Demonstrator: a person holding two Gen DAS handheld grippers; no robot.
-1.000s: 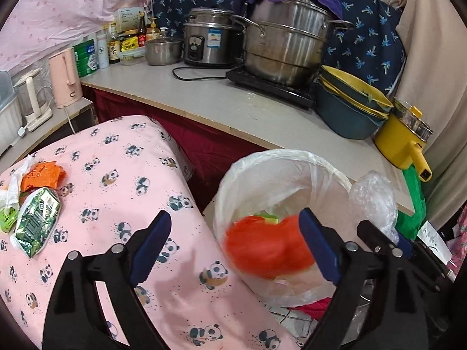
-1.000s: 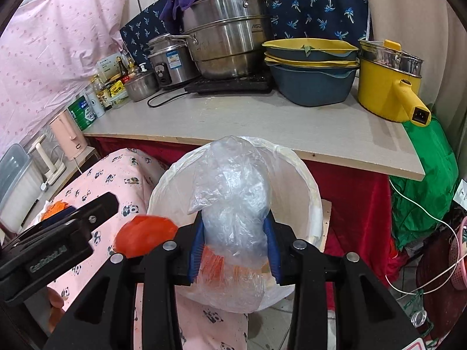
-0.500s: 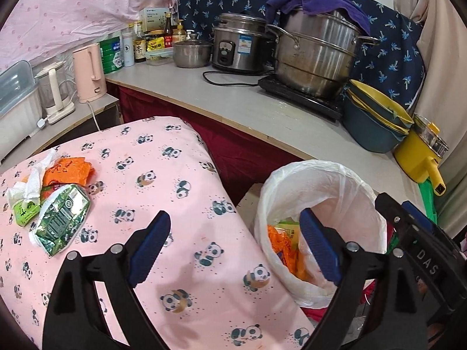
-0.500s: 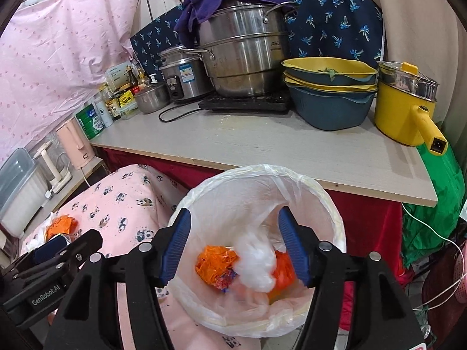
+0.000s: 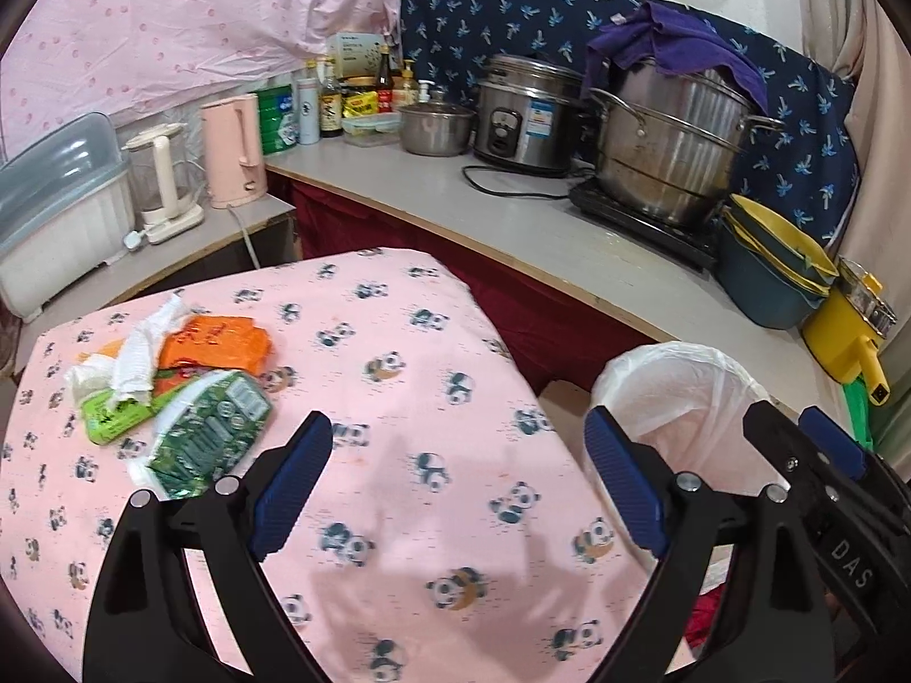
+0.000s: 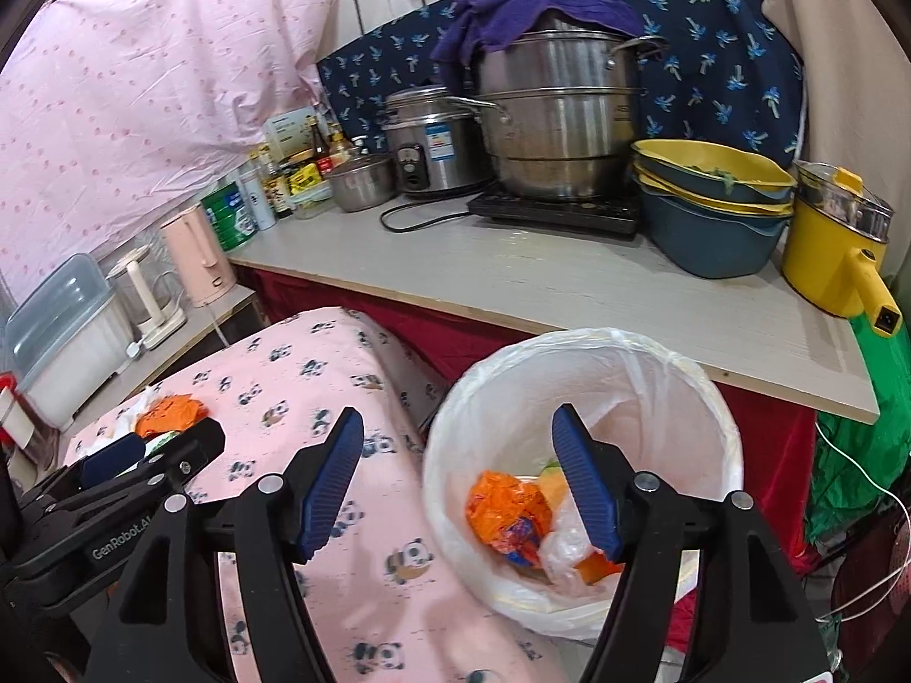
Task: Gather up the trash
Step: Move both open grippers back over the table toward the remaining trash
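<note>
A white-lined trash bin (image 6: 592, 353) stands beside the pink panda-print table (image 5: 398, 375); it holds an orange wrapper (image 6: 501, 506) and a clear plastic bag (image 6: 561, 558). The bin also shows in the left wrist view (image 5: 683, 381). On the table's left lie an orange packet (image 5: 216, 341), crumpled white tissue (image 5: 136, 353), a light green packet (image 5: 111, 418) and a dark green wrapper (image 5: 205, 438). My left gripper (image 5: 455, 484) is open and empty over the table. My right gripper (image 6: 458, 478) is open and empty over the bin's near rim.
A grey counter (image 6: 512, 279) behind carries a large steel pot (image 6: 558, 119), rice cooker (image 6: 433, 142), stacked blue and yellow bowls (image 6: 712, 210), a yellow electric pot (image 6: 837, 250) and bottles. A pink kettle (image 5: 233, 153) and white dish box (image 5: 57, 210) stand at the left.
The left gripper let the red-orange trash drop into the bin and swung left over the table. The right gripper opened, dropped the clear plastic bag into the bin, and pulled back.
</note>
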